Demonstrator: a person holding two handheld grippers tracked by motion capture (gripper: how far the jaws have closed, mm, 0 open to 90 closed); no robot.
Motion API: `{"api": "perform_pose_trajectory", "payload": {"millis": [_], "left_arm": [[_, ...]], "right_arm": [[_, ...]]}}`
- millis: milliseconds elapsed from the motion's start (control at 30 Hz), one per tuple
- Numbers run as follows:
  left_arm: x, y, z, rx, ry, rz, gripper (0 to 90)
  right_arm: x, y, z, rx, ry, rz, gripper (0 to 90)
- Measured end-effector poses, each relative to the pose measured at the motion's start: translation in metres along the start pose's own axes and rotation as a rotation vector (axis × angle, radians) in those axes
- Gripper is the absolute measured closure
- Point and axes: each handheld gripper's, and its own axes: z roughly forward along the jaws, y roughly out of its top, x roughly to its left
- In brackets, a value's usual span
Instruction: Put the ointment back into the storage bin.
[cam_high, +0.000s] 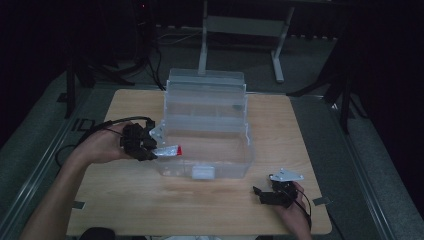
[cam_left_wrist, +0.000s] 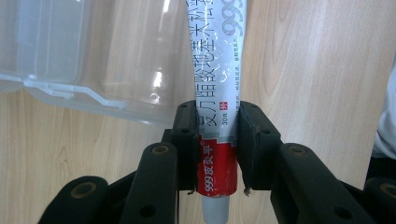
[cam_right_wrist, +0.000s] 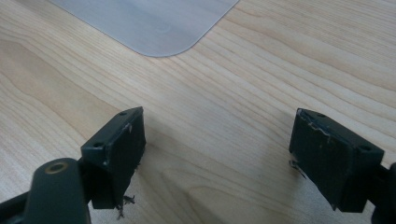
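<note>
A white and red ointment tube is clamped between the jaws of my left gripper. In the high view that left gripper holds the tube level at the left wall of a clear plastic toolbox, its red end pointing over the open lower bin. My right gripper rests low on the wooden table at the front right, and in its own view the right gripper has its jaws wide apart with nothing between them.
The toolbox's tiered trays are folded open toward the back. A corner of the clear box lies just ahead of the right gripper. Beyond the table stand a metal frame and dark stands.
</note>
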Motion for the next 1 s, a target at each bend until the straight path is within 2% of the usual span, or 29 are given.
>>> {"api": "perform_pose_trajectory", "payload": {"millis": [67, 300, 400, 567, 667, 800, 1000], "left_arm": [[0.003, 0.003, 0.000, -0.004, -0.005, 0.010, 70.8], [0.009, 0.011, 0.002, -0.009, -0.017, 0.005, 70.8], [0.010, 0.015, 0.003, -0.028, -0.025, 0.000, 70.8], [0.013, 0.024, 0.006, -0.023, -0.024, 0.012, 70.8], [0.014, 0.028, 0.007, -0.041, -0.031, 0.014, 70.8], [0.015, 0.031, 0.011, -0.023, -0.024, 0.021, 70.8], [0.017, 0.037, 0.017, -0.015, -0.042, 0.024, 70.7]], "right_arm": [[0.000, 0.000, 0.000, -0.001, -0.001, 0.000, 18.2], [0.000, 0.000, 0.000, 0.000, 0.000, 0.000, 18.2], [0.000, 0.000, 0.000, 0.000, 0.000, 0.000, 18.2], [0.000, 0.000, 0.000, 0.001, 0.002, -0.002, 17.8], [0.000, 0.000, 0.000, 0.001, 0.001, -0.002, 17.8], [0.000, 0.000, 0.000, 0.001, 0.001, -0.002, 17.8], [0.000, 0.000, 0.000, 0.001, 0.001, -0.002, 17.7]]}}
